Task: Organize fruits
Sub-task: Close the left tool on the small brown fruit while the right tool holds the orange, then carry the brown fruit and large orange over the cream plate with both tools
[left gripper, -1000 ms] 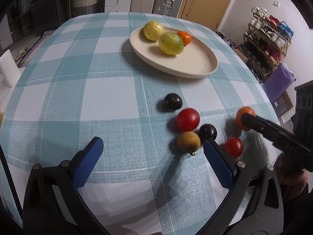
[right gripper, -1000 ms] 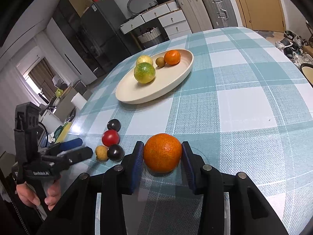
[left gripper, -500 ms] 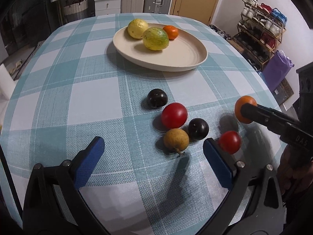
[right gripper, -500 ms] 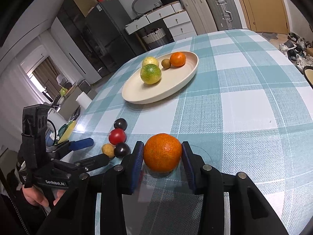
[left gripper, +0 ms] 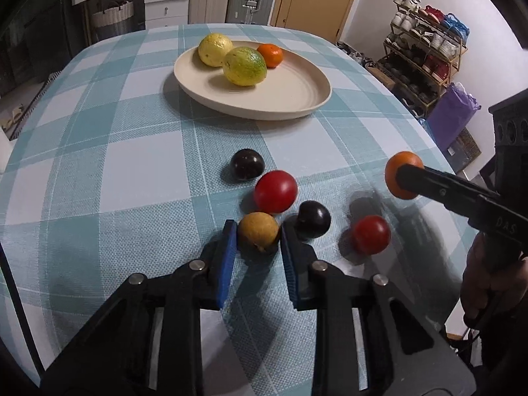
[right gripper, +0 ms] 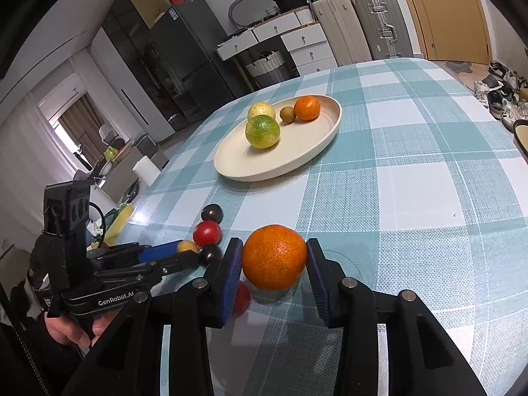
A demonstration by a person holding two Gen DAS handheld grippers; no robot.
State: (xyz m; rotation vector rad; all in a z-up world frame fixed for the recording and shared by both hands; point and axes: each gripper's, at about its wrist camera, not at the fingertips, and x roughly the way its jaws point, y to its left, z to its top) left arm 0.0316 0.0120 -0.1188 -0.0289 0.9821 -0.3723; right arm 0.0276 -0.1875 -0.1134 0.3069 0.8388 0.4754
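the left tongs (right gripper: 189, 257) carry the print "genrobot.ai" on the body. a cream plate (right gripper: 316, 145) on the checked tablecloth (left gripper: 99, 165) holds a yellow fruit (left gripper: 215, 49), a green-yellow fruit (left gripper: 244, 66), a small brown fruit (right gripper: 287, 114) and a small orange (left gripper: 270, 55). the left tongs are pinched nearly shut on a tan fruit (left gripper: 258, 233) on the cloth, beside two dark plums (left gripper: 247, 164) and two red tomatoes (left gripper: 275, 191). the right tongs (right gripper: 274, 259) clamp a big orange (right gripper: 274, 256) just above the cloth.

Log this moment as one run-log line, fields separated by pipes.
left gripper: shut on tan fruit | right gripper: shut on orange | plate: four fruits | tablecloth: two dark, two red loose
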